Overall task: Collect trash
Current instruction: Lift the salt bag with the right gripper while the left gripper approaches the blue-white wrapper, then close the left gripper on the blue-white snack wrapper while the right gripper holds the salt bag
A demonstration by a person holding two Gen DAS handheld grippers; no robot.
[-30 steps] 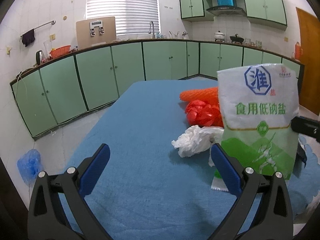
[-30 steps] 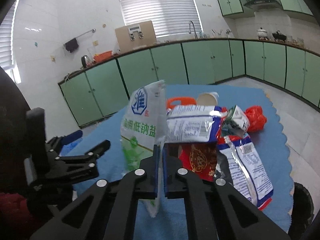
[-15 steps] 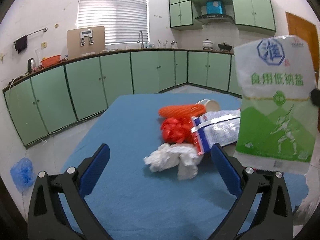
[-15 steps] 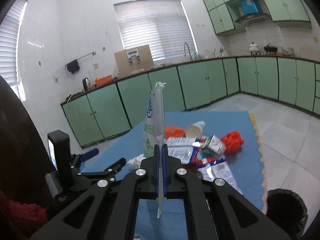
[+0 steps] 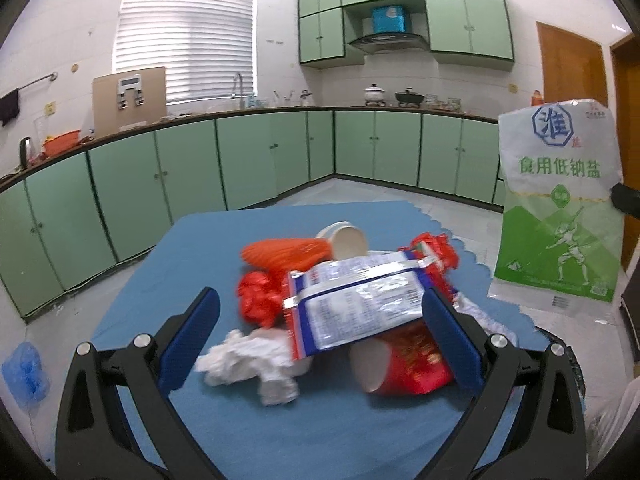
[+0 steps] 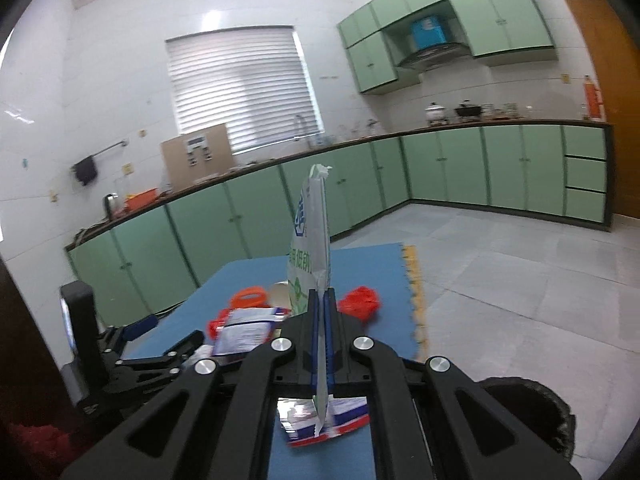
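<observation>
Lifted higher off the worktop [image 5: 192,240]: salt bag [image 6: 312,256] pinched in closed right tool [image 6: 320,340], left tool [image 5: 320,336] wide, empty; binning next.

Blue mat [image 5: 256,424] bears white tissue wad [image 5: 248,360], tipped red cup [image 5: 400,368], orange net [image 5: 284,254].

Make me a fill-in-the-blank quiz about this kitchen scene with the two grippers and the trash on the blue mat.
1. The right gripper is shut on the white and green ____ bag.
2. The left gripper has its jaws ____.
3. The crumpled white tissue lies on the ____ mat.
4. The kitchen cabinets are ____.

Missing words: salt; open; blue; green
</observation>
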